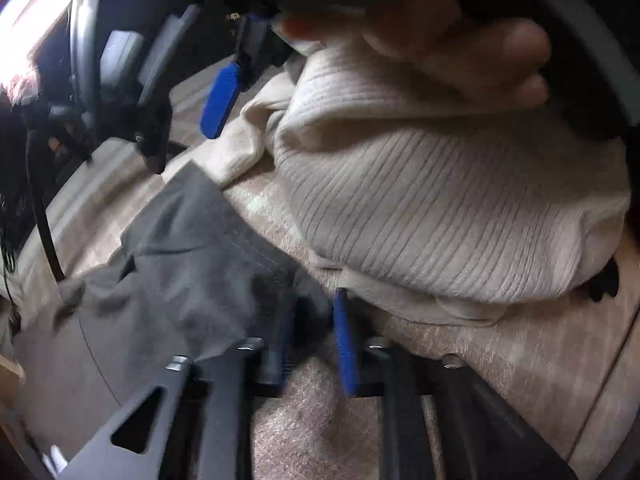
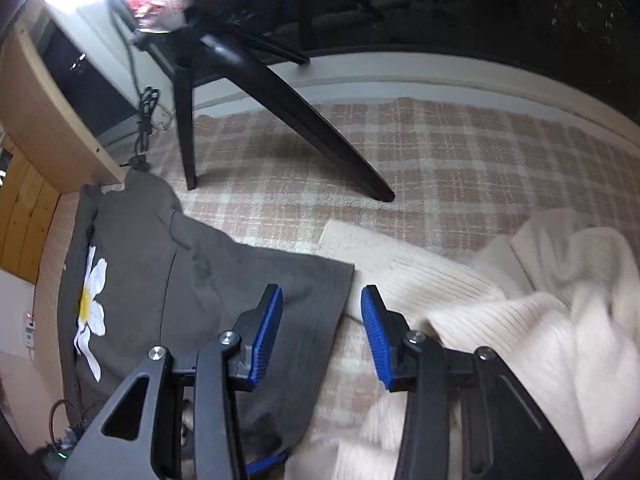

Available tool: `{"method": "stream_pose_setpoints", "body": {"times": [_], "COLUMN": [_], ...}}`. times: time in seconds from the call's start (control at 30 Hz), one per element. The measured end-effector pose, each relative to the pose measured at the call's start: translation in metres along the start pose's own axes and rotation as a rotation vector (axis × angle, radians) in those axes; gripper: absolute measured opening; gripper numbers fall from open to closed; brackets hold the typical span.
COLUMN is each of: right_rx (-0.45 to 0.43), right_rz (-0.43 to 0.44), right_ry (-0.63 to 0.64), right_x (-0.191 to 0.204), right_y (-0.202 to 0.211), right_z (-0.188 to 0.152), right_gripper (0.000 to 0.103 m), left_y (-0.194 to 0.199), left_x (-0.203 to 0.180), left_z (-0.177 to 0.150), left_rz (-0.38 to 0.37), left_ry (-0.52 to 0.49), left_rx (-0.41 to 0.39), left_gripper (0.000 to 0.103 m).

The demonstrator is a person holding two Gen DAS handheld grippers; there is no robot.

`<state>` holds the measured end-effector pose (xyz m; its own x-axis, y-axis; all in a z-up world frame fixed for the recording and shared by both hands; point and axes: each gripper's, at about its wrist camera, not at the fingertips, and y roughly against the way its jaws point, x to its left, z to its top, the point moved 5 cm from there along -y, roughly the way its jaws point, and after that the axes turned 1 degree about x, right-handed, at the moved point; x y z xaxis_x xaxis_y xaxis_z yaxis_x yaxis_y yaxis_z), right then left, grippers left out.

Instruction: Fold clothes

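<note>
Knitwear: the cream sweater [image 2: 520, 320] looks soft and floppy, best pinched at a hem. Right gripper [image 2: 322, 336] jaws stand apart, empty; left gripper [image 1: 316, 340] jaws nearly closed, empty.

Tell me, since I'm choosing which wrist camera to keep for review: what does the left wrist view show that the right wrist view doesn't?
Only the left wrist view shows a hand above the cream sweater, and the other gripper from outside, its blue pad visible. Only the right wrist view shows the daisy print on the grey garment, the black chair legs, and the right gripper with its fingers apart, empty. Both show both garments on the plaid rug.
</note>
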<state>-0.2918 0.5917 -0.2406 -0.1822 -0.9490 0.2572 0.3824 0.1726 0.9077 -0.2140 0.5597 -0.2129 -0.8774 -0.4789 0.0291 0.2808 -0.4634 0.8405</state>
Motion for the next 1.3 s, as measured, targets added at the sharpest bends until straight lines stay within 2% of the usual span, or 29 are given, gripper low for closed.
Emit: {"method": "stream_pose_setpoints", "body": {"times": [0.1, 0.23, 0.27, 0.3, 0.4, 0.47, 0.53, 0.57, 0.7, 0.8, 0.87, 0.93, 1.0, 1.03, 1.07, 1.17, 1.3], "right_rx": [0.041, 0.052, 0.035, 0.019, -0.069, -0.172, -0.134, -0.127, -0.205, -0.201, -0.183, -0.164, -0.145, -0.136, -0.128, -0.107, -0.099], "right_rz": [-0.014, -0.012, -0.002, 0.008, 0.094, 0.138, 0.044, 0.010, -0.024, -0.040, -0.079, -0.124, -0.130, -0.136, -0.138, -0.144, -0.118], "right_ry": [-0.001, -0.008, -0.011, -0.014, -0.069, -0.109, -0.082, -0.063, -0.051, -0.040, -0.031, -0.018, -0.017, -0.019, -0.023, -0.031, -0.061], "right_x": [0.000, 0.000, 0.000, 0.000, -0.006, -0.012, -0.010, -0.005, 0.016, 0.031, 0.036, 0.037, 0.034, 0.032, 0.028, 0.019, 0.010], "right_y": [-0.015, -0.029, -0.028, -0.026, -0.003, 0.018, 0.010, 0.008, 0.026, 0.034, 0.034, 0.030, 0.026, 0.023, 0.020, 0.014, 0.009], "right_z": [0.003, 0.005, 0.005, 0.006, 0.010, 0.012, 0.010, 0.009, 0.008, 0.011, 0.012, 0.012, 0.012, 0.012, 0.011, 0.008, 0.001], "right_gripper": [0.041, 0.039, 0.032, 0.002, 0.003, 0.003, 0.003, 0.003, 0.003, 0.003, 0.003, 0.003, 0.003, 0.003, 0.003, 0.003, 0.003], "left_y": [0.021, 0.049, 0.051, 0.052, 0.051, 0.054, 0.057, 0.055, 0.054, 0.072, 0.085, 0.086, 0.077, 0.073, 0.068, 0.035, -0.005], "left_x": [0.014, 0.028, 0.031, 0.032, 0.032, 0.030, 0.027, 0.028, 0.048, 0.067, 0.071, 0.064, 0.052, 0.045, 0.038, 0.021, 0.008], "left_z": [-0.003, -0.007, -0.007, -0.008, -0.008, -0.006, -0.008, -0.012, -0.032, -0.044, -0.050, -0.052, -0.047, -0.043, -0.038, -0.020, -0.008], "left_rz": [-0.066, -0.111, -0.121, -0.131, -0.167, -0.202, -0.235, -0.246, -0.260, -0.248, -0.237, -0.219, -0.209, -0.198, -0.173, -0.090, -0.041], "left_ry": [0.126, 0.223, 0.241, 0.253, 0.272, 0.287, 0.294, 0.300, 0.359, 0.395, 0.383, 0.324, 0.262, 0.226, 0.182, 0.060, -0.043], "left_rx": [-0.077, -0.164, -0.175, -0.180, -0.190, -0.218, -0.241, -0.239, -0.226, -0.260, -0.267, -0.236, -0.197, -0.184, -0.180, -0.135, -0.048], "left_gripper": [0.008, 0.008, 0.008, 0.008, 0.008, 0.008, 0.008, 0.000, 0.000, 0.000, 0.000, 0.000, 0.010, 0.026, 0.033, 0.033, 0.033]}}
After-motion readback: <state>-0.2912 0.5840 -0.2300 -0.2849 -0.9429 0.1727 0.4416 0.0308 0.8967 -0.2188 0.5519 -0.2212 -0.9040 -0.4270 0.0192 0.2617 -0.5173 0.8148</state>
